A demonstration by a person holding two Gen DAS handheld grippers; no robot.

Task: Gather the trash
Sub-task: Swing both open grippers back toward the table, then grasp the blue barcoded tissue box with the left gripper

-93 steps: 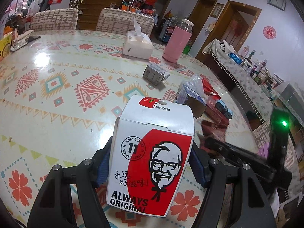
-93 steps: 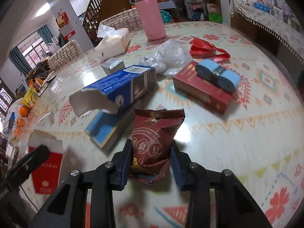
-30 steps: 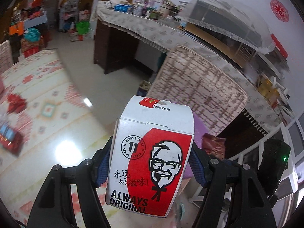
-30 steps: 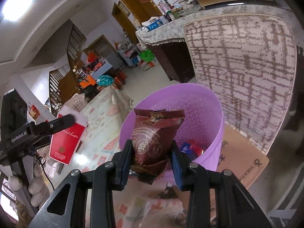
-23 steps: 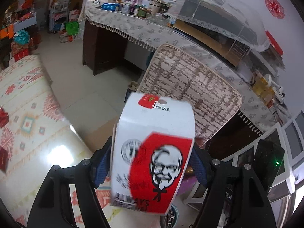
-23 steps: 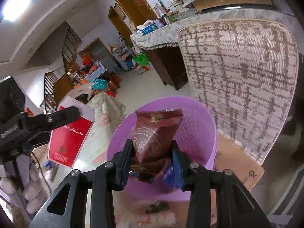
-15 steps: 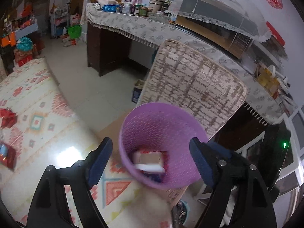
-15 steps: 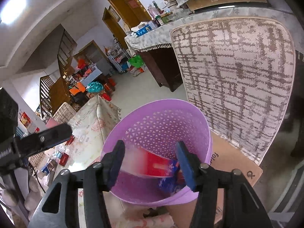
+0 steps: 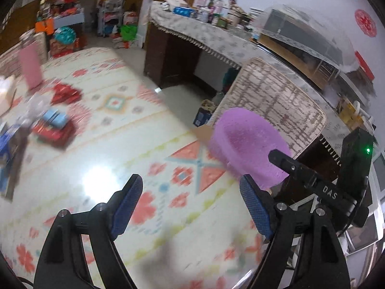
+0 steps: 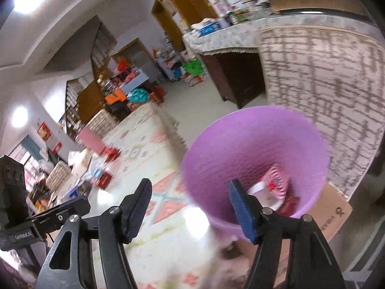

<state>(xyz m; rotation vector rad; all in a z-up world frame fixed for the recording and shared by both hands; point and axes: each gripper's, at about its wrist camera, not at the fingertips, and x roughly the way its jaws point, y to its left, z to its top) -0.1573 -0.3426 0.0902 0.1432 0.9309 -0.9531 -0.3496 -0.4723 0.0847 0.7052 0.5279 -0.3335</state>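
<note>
A: Item one, nearest the lens?

B: Left gripper (image 9: 190,201): black rigid arms, blue cross-hatched pads, jaws spread wide with nothing between them. It sits over the glossy patterned tablecloth (image 9: 101,144), cream with red and teal diamonds.

A: Item two?

B: Right gripper (image 10: 189,208): same build. Its jaws have just been opening and stand apart, empty. The right pad overlaps the near wall of the purple basket (image 10: 240,149).

A: Describe the basket.

B: Round, flared, thin plastic with a fine mesh texture. It stands just past the table edge, on a flat brown cardboard sheet (image 10: 334,214).

A: And the trash?

B: Only the right wrist view looks into the basket: a white-and-red carton (image 10: 272,187) lies at the bottom, below and beyond the right gripper's tips, with red wrappers beside it. The left wrist view shows the basket (image 9: 245,144) from outside, blurred, ahead of its right pad.

A: Beyond the basket?

B: A chair back (image 10: 322,79) in woven beige-brown fabric. The left view alone shows blurred red and blue packets (image 9: 54,127) on the table, far left of the basket.
</note>
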